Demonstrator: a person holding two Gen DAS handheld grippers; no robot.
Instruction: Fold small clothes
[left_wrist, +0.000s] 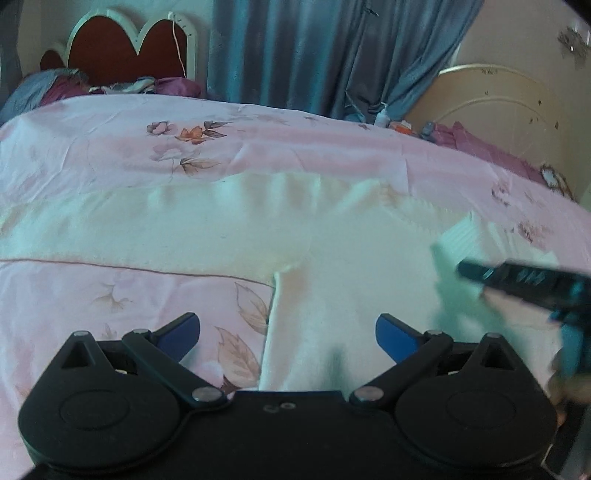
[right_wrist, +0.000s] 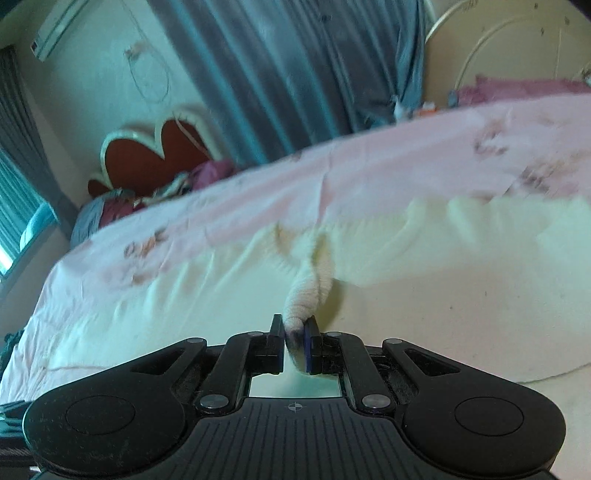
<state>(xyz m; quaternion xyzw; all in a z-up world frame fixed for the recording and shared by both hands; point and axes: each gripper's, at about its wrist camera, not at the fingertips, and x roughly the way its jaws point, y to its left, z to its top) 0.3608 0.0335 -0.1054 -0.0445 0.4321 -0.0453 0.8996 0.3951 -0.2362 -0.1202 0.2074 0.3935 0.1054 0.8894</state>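
In the left wrist view the left gripper (left_wrist: 288, 334) hangs spread wide and empty over a cream garment (left_wrist: 351, 266) lying mostly flat on the pink bedspread (left_wrist: 110, 147), while the right gripper (left_wrist: 469, 271) comes in blurred from the right edge with pale cloth at its tip. In the right wrist view the right gripper (right_wrist: 294, 341) pinches a twisted end of the garment (right_wrist: 308, 288), so folding looks barely begun, with every fold left to make

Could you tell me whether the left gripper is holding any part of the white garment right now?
No, the left gripper has its jaws spread wide above the white garment, gripping nothing.
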